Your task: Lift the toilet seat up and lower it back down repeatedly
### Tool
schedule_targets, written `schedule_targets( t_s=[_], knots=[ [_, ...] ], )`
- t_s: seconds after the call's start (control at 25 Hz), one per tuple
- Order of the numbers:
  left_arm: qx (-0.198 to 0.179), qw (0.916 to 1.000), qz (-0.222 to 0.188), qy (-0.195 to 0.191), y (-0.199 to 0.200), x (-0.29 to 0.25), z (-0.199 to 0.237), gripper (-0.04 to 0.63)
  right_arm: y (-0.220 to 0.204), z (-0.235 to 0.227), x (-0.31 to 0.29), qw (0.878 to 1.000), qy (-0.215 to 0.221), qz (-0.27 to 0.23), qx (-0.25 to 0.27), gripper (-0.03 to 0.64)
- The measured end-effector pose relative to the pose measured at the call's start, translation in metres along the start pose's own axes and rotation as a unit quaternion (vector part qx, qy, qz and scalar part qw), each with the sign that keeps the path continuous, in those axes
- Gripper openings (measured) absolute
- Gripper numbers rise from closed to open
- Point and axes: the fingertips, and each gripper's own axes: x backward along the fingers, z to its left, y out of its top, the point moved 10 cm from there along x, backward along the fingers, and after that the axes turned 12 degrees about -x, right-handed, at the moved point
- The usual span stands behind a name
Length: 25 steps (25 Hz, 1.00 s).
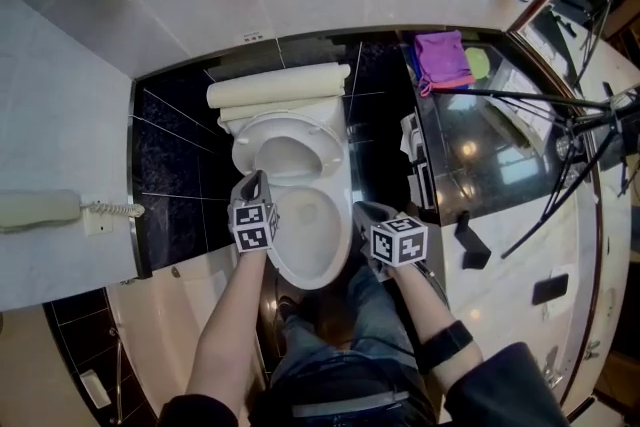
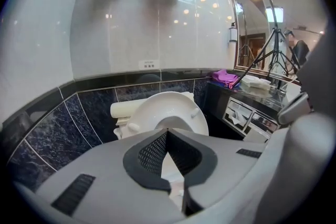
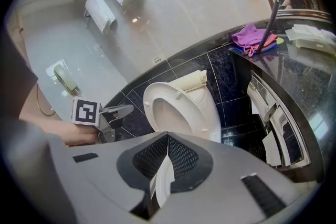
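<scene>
Against black tiles (image 1: 170,155) the toilet seat (image 1: 330,143) stands raised; left tongs (image 1: 256,179) and right tongs (image 1: 365,213), both closed, flank the bowl (image 1: 310,281).

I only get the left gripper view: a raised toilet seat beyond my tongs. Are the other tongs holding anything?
Observer: No. The right gripper view shows the right tongs shut, tips together, with nothing gripped.
Visitor: Is there anything off to the left that I'm missing?
Observer: Yes. The head view shows a wall phone with a coiled cord, left of the bowl.
Visitor: Who is working the tongs?
Observer: A person in jeans, close up at the front of the bowl, with one pair of tongs in each hand.
</scene>
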Motion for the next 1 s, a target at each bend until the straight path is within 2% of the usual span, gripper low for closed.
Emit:
schedule_targets(
  t_s=[0.16,0.4,0.6,0.84,1.0],
  knots=[
    [-0.009,0.9999,-0.007,-0.012,0.002,0.043,0.000,0.000,-0.007,0.019,0.009,0.999,-0.011,-0.005,0.034,0.018],
    [0.002,0.9989,-0.036,-0.030,0.006,0.117,0.010,0.000,-0.023,0.043,0.033,0.997,-0.033,-0.021,0.071,0.018],
    [0.000,0.9981,-0.042,-0.044,-0.003,0.171,0.010,0.000,-0.036,0.058,0.062,0.993,-0.050,-0.045,0.099,0.018],
    [0.014,0.9974,-0.049,-0.051,-0.025,0.237,0.008,0.000,-0.054,0.079,0.097,0.989,-0.058,-0.073,0.112,0.018],
    [0.008,0.9965,-0.063,-0.055,-0.034,0.270,0.007,0.000,-0.070,0.087,0.119,0.987,-0.066,-0.094,0.110,0.018]
  ],
)
